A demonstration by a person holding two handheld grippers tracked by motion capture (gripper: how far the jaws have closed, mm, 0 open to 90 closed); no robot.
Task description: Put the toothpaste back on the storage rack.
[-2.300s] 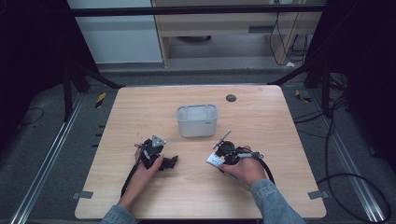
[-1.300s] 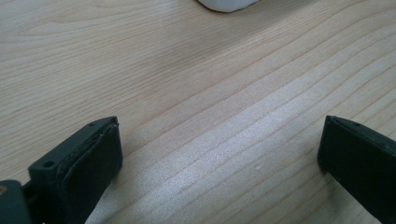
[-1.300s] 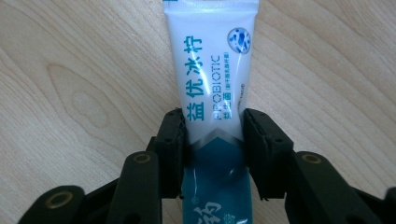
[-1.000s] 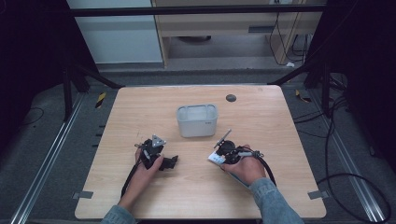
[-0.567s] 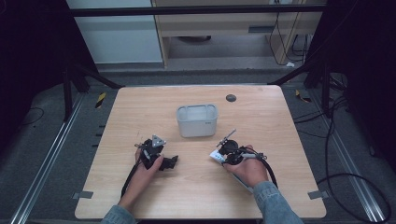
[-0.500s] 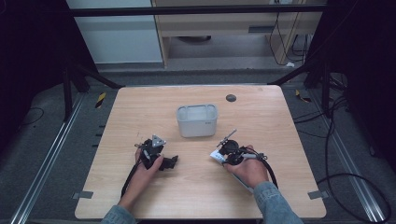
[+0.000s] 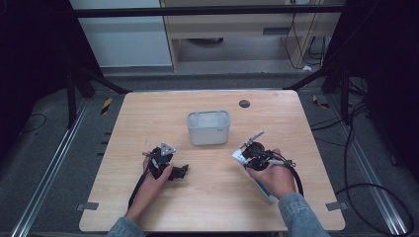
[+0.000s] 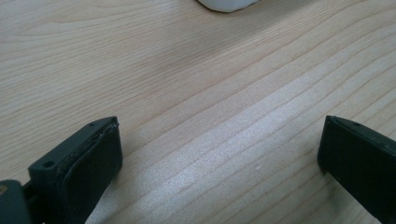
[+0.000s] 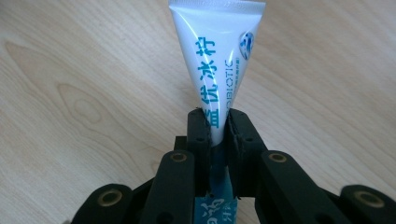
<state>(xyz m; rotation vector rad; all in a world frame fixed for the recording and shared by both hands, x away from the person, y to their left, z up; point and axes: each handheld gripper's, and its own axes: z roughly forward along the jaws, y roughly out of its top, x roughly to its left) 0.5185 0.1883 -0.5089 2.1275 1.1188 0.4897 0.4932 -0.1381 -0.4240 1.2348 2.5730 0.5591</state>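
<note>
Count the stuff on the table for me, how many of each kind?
Grippers: 2, left gripper and right gripper
Tubes: 1, white tube
Bins: 1, white bin
Dark round spots on the table: 1, dark round spot
Total: 5

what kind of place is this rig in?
Likely a lab or recording bay, not a home: a bare wooden table on a dark floor with metal floor rails, loose cables at the side, and a person working two handheld grippers.
</note>
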